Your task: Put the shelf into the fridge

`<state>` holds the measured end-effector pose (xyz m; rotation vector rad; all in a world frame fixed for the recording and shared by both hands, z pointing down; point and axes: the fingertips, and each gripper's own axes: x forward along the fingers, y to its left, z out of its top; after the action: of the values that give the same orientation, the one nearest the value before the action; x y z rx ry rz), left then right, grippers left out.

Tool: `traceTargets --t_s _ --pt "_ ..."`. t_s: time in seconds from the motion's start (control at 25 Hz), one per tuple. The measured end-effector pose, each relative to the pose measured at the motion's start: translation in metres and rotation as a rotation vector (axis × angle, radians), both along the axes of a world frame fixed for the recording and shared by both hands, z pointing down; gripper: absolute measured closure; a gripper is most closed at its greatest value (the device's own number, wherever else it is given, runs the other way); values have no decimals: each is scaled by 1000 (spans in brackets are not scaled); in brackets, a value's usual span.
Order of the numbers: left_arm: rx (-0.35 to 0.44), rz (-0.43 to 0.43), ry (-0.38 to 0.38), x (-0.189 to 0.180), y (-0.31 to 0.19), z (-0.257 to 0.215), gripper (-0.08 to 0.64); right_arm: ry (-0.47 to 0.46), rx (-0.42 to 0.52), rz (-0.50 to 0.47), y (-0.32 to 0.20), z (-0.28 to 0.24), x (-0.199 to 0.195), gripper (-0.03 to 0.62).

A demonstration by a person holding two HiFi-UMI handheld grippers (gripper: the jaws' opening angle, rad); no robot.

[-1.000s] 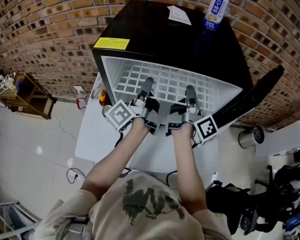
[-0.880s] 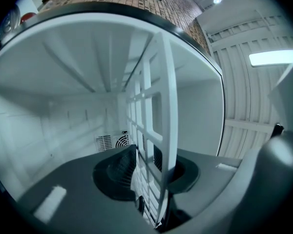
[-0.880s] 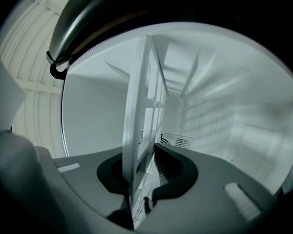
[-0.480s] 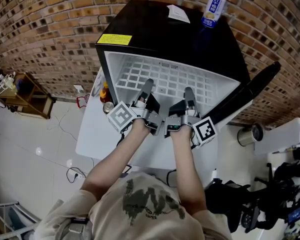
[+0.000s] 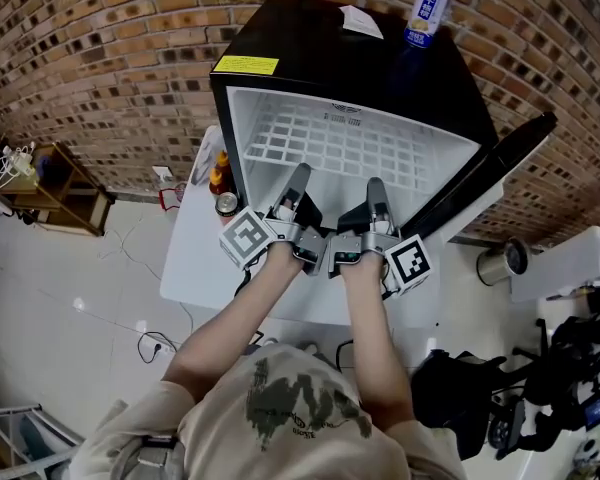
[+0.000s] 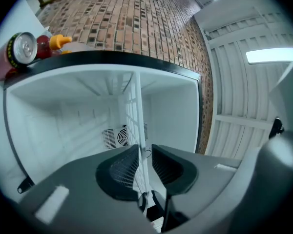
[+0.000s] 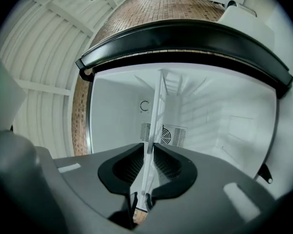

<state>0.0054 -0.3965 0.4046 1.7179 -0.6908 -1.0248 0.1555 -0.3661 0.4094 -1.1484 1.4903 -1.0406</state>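
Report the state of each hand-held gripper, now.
Left hand-held gripper: closed on the shelf, at its front edge.
Right hand-held gripper: closed on the same shelf.

A blue can (image 5: 425, 13) stands near a paper slip (image 5: 361, 22), brick wall (image 5: 100, 48) behind.

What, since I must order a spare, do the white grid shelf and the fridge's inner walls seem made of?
The white grid shelf looks like coated metal wire: thin straight bars, matte white. The fridge's inner walls look like moulded plastic: smooth, faintly glossy.
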Motion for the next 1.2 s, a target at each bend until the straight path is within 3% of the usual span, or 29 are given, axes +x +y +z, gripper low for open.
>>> traceTargets --t_s 0.2,0.68,1.2 --pt "14 24 -11 -6 20 -2 509 17 20 2 20 -5 -11 566" --pt "15 97 77 -9 60 -7 560 30 12 22 62 -1 -24 575" --pt "14 65 69 -21 97 -9 560 27 37 -23 96 -6 -37 586"
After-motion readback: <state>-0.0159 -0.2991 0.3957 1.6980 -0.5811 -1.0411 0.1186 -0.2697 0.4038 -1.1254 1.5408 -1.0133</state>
